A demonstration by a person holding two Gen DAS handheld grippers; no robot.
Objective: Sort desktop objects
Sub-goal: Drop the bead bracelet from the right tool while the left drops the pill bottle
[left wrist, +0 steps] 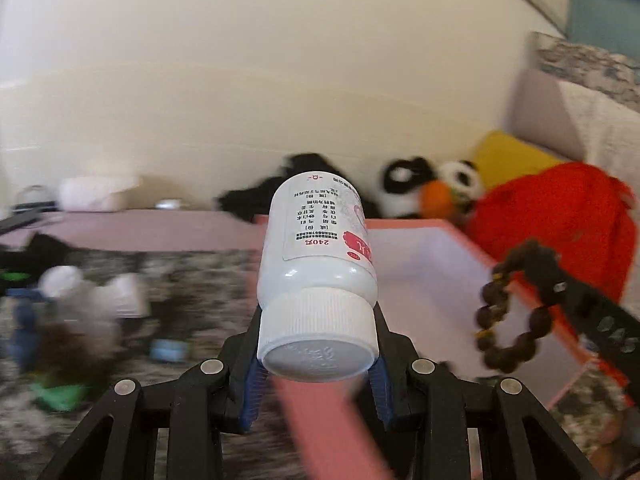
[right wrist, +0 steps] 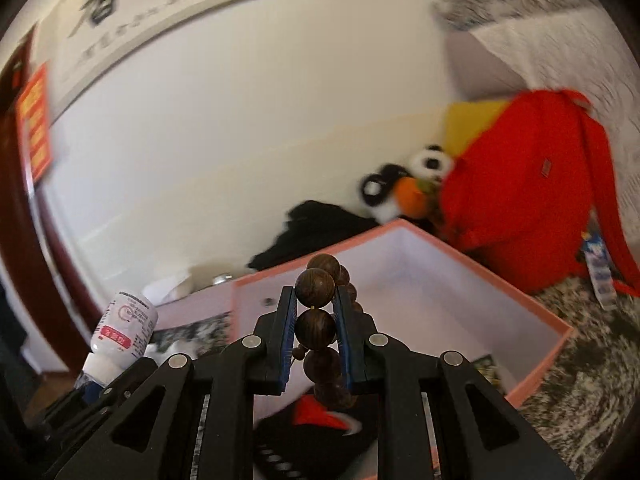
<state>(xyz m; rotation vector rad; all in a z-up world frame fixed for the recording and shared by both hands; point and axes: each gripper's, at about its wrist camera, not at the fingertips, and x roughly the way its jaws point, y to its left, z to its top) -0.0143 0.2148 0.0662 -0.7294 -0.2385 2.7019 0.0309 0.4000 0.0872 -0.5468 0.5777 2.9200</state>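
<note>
I hold a white plastic pill bottle with a ribbed cap (left wrist: 318, 276) in the left gripper (left wrist: 318, 364); its jaws pinch the cap, and the bottle's long axis runs away from me, base toward the upper centre of the frame. The right gripper (right wrist: 316, 324) has its jaws pressed onto a string of dark brown wooden beads (right wrist: 320, 320), the loop standing upright between the pads.

The relation that matters: the open pink cardboard box with a pale lining (right wrist: 420, 304) lies directly ahead of and below the right jaws, filling the centre and right of the right wrist view. In the left wrist view the same box sits behind and to the right of the bottle. I judge the right hand nearer to dropping its load.

The right wrist view shows the box floor and far corner; the left wrist view shows clutter on the patterned surface (left wrist: 192, 280) at lower left, too blurred to identify.
</note>
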